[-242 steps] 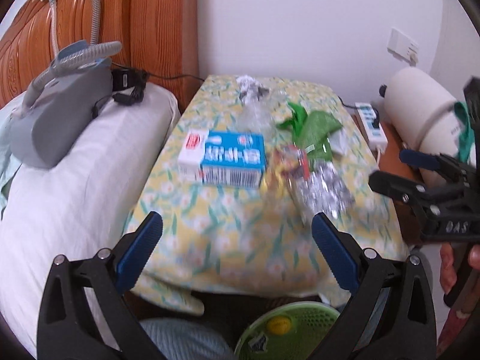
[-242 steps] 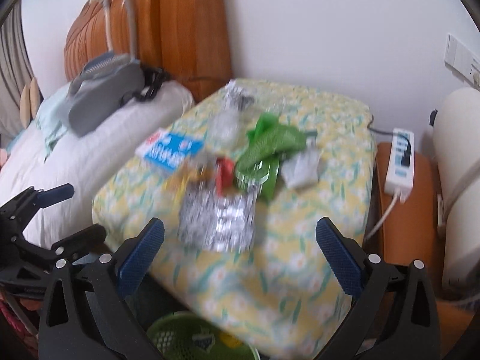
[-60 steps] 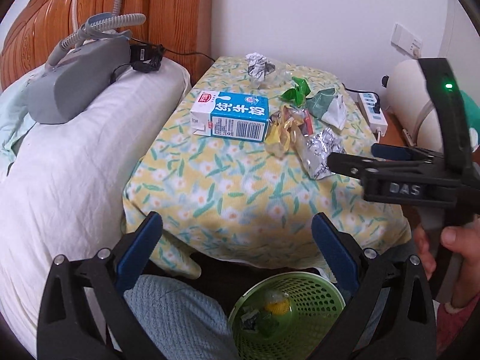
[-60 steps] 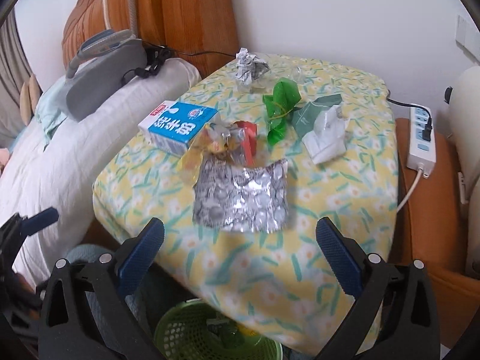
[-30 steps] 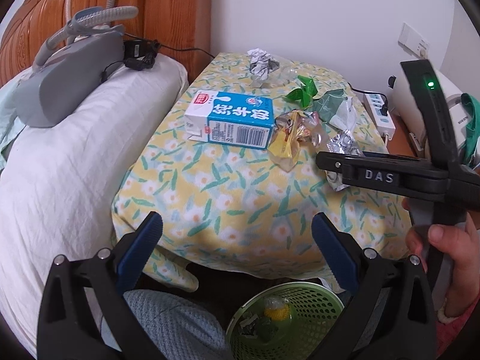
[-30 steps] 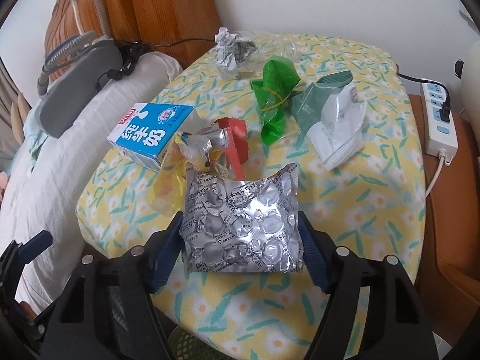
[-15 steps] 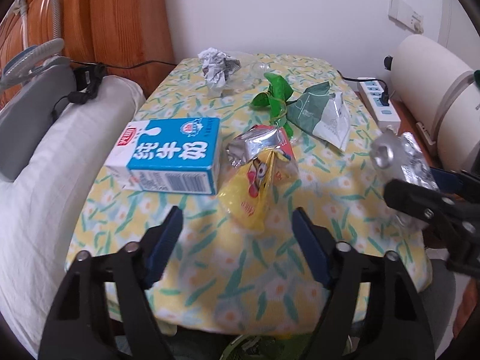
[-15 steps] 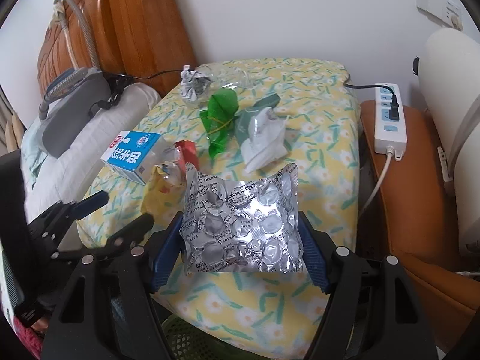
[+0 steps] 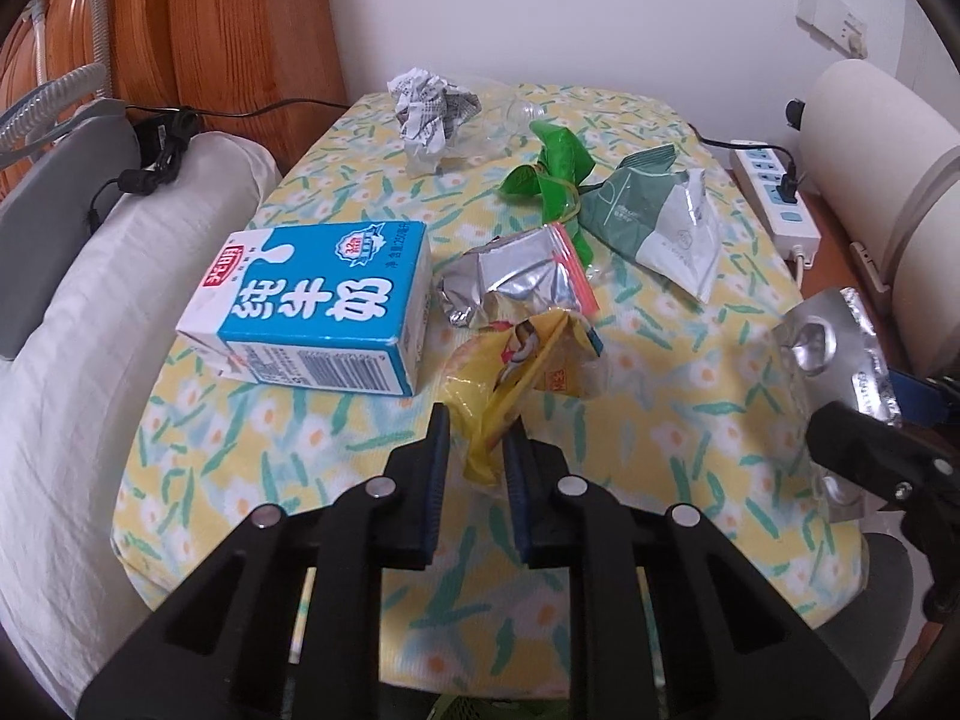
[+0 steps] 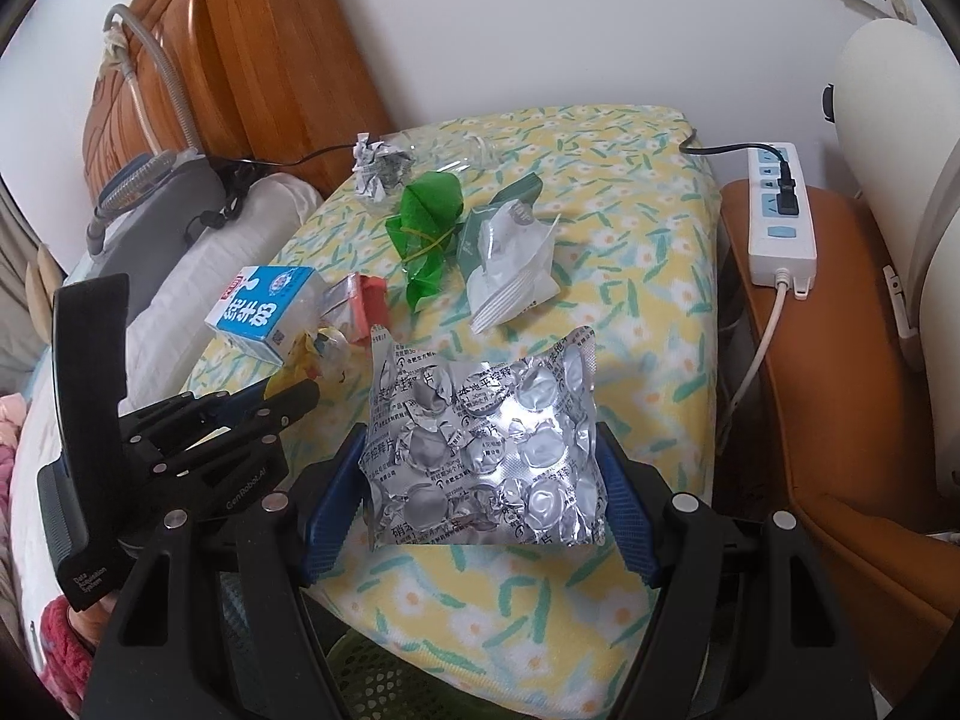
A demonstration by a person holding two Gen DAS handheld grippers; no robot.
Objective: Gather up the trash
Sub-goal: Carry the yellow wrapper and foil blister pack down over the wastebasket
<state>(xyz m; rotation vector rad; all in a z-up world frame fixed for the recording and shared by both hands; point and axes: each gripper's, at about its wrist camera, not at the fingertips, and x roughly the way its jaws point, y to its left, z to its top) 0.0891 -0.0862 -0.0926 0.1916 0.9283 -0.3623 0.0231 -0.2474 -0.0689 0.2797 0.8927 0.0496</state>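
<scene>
Left gripper (image 9: 475, 447) has closed on one yellow wrapper (image 9: 510, 378); right gripper (image 10: 480, 468) holds one foil blister pack (image 10: 483, 444)

Milk carton (image 9: 312, 306) left of wrappers (image 9: 522, 285), apparently touching.

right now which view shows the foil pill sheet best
Right wrist: the pill sheet faces the camera whole, clamped between the right hand-held gripper. Left wrist shows only a crumpled edge-on part at the frame's right.
</scene>
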